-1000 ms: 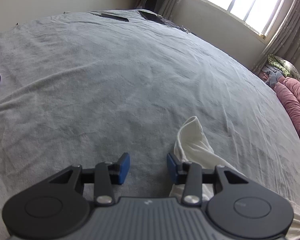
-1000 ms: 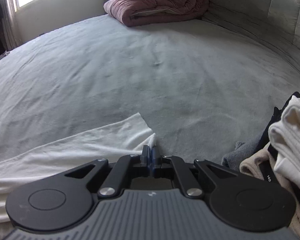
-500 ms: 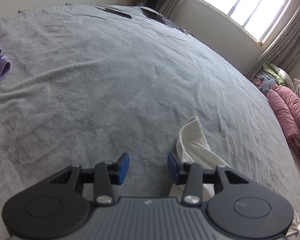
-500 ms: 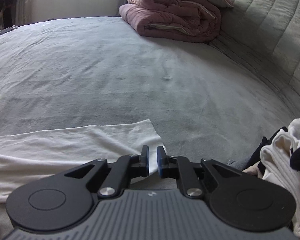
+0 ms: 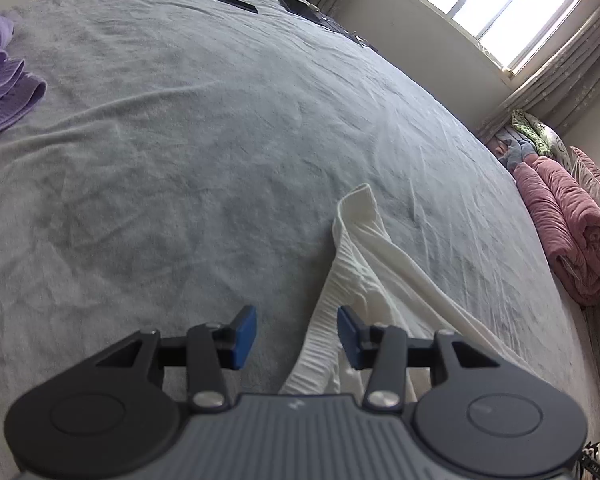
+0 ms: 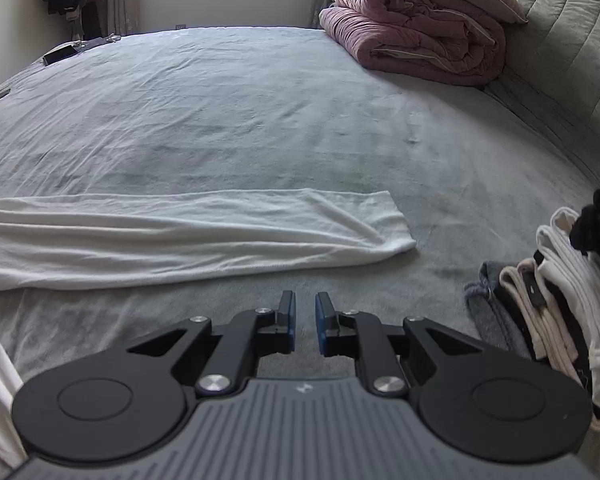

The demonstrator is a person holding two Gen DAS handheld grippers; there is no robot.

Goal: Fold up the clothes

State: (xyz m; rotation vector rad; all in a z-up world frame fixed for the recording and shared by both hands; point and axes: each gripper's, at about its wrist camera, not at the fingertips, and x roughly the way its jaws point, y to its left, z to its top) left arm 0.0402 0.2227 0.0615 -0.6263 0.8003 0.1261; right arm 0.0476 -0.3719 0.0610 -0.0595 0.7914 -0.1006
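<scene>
Lying stretched across a wide bed covered in a grey, slightly wrinkled sheet [image 6: 260, 112] is a long white garment of soft knit fabric [image 6: 188, 236], folded into a narrow band. In the right wrist view it runs from the left edge to a squared end near the middle of the bed. The right tool [image 6: 305, 322], black with blue pads, hovers just in front of that band; its jaws stand slightly apart and nothing is between them, so it grips nothing.

In the left wrist view the same white garment [image 5: 364, 264] trails away from the camera, its ribbed edge running up to a rounded tip. The left tool [image 5: 296, 338] has its blue pads wide apart. The ribbed edge of the cloth passes between them, close to the right-hand pad, but neither pad presses on it, so the cloth is released.

At the right of the right wrist view sits a pile of folded clothes in cream, beige, grey and black [image 6: 556, 296]. A rolled pink quilt [image 6: 416, 40] rests at the far corner by a padded grey headboard [image 6: 572, 36]. A folded lilac cloth [image 5: 4, 80] lies at the left edge of the left view, well apart from the garment. A bright window [image 5: 496, 12] fills the far wall.
</scene>
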